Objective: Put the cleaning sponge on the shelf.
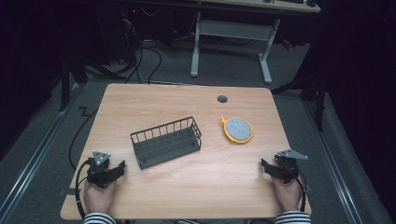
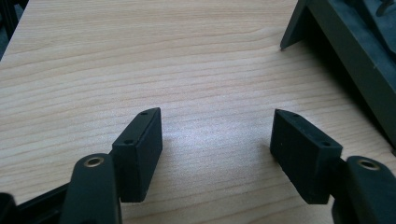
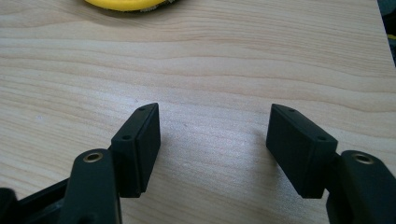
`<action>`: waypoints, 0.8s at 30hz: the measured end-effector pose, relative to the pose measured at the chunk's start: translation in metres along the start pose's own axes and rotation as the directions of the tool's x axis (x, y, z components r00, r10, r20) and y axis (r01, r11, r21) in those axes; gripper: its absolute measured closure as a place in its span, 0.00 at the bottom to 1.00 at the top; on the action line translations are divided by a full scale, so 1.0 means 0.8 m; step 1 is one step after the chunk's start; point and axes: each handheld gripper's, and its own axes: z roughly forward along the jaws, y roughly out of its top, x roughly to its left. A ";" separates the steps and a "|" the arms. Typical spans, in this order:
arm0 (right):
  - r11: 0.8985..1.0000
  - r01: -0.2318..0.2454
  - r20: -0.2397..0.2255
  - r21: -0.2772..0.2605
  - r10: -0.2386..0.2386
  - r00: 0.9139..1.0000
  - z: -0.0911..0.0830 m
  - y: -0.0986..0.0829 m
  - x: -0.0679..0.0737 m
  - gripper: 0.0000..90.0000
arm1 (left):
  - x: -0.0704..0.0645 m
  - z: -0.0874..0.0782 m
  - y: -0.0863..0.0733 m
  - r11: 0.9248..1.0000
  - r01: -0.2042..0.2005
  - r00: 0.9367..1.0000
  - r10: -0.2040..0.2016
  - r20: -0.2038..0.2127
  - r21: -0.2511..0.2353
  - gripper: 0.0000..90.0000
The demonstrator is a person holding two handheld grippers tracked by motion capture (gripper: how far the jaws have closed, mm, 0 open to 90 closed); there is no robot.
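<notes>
A dark wire basket [image 1: 166,142] stands empty at the middle of the wooden table [image 1: 187,186]. To its right lies a round yellow-rimmed sponge pad [image 1: 237,129] with a grey top. My left gripper [image 1: 111,173] rests near the front left corner, open, with bare wood between its jaws [image 2: 215,140]; the basket's corner [image 2: 345,42] shows at the upper right of the left gripper view. My right gripper [image 1: 271,169] rests near the front right corner, also open over bare wood [image 3: 212,135], with the pad's yellow edge [image 3: 123,4] far ahead.
A round grommet hole [image 1: 222,99] sits near the table's far edge. Beyond the table stand a white desk frame [image 1: 231,32] and cables on a grey floor. A person's hands in striped sleeves [image 1: 98,217] hold both grippers at the near edge.
</notes>
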 end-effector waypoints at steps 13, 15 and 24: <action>1.000 -0.004 -0.001 0.002 0.004 1.000 0.000 0.000 0.000 0.39 | 0.003 0.000 0.000 1.000 -0.002 1.000 0.002 0.012 0.000 0.39; 1.000 -0.004 -0.001 0.002 0.004 1.000 0.000 0.000 0.000 0.39 | 0.003 -0.001 0.000 1.000 -0.003 1.000 0.003 0.017 -0.002 0.39; 1.000 -0.004 0.000 0.002 0.004 1.000 0.000 0.000 0.000 0.39 | 0.008 -0.002 0.000 1.000 0.029 0.999 -0.029 0.046 -0.003 0.39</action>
